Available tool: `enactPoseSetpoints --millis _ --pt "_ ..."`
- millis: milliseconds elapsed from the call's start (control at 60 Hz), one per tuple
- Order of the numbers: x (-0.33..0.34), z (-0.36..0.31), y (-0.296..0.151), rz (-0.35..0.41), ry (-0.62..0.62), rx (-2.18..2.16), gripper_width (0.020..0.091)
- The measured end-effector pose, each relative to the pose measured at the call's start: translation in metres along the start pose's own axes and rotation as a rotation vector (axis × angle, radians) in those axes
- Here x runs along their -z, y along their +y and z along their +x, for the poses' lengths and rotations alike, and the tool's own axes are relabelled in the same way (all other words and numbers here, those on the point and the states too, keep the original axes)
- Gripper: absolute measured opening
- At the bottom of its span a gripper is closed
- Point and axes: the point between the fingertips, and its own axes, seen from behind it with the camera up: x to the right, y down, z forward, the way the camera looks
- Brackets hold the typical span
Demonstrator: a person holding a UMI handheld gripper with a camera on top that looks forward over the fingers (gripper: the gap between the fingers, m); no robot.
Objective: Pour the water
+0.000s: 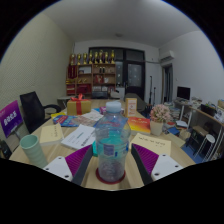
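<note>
Your gripper shows two fingers tipped with purple pads, one at each side of a single water bottle. Both pads lie against the bottle's lower body, so the bottle appears clenched between them, standing upright. You can see that the bottle is clear ribbed plastic, cylindrical with a rounded shoulder, wrapped by one blue label band and closed by one pale cap. Its base stands on a table with a smooth, light wooden top.

To the left of your fingers, near the table's edge, stands one pale green cup, tapered and matte, well apart from the bottle. Beyond the bottle, flat papers and booklets lie scattered over the tabletop; their number cannot be told. One red box stands farther back on the left, and one black office chair sits behind the table's left side. Against the far wall you see one shelf unit carrying a row of gold-coloured objects, too small to count.
</note>
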Motion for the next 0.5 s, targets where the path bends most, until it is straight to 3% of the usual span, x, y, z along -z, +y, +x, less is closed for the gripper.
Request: enactPoseSetpoints --millis 183,500 --pt "0.083 0.001 -0.021 -0.034 0.018 -0.017 0.0848" --pt "0.302 -0.076 -0.082 -0.014 0.111 -0.024 0.0842"
